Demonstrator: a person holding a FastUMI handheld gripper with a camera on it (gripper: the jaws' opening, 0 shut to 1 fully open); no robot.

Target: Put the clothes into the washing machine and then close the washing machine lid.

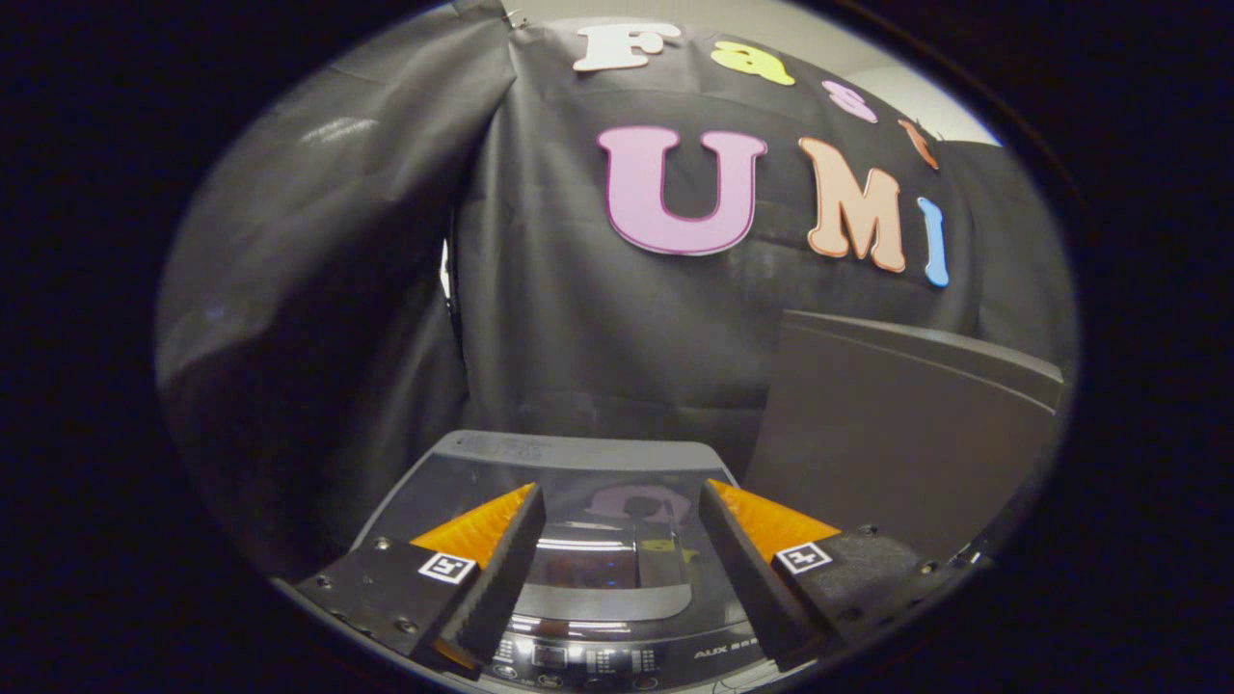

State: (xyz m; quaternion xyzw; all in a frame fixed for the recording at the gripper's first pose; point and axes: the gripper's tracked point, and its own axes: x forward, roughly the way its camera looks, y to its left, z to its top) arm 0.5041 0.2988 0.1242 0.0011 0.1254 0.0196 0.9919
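A small grey top-loading washing machine [578, 453] stands just below and ahead of my fingers. Its glossy lid [424, 496] lies flat and shut over the tub, mirroring the wall. Its control panel [588, 660] with small lights runs along the near edge under the fingers. My gripper [622, 501] hovers above the lid, open, with nothing between its fingers. No clothes show in this view.
A dark grey flat-sided box or panel [906, 424] stands right of the machine, close beside the right finger. Black cloth walls [598, 318] close in the booth behind and to the left, with a seam at the corner.
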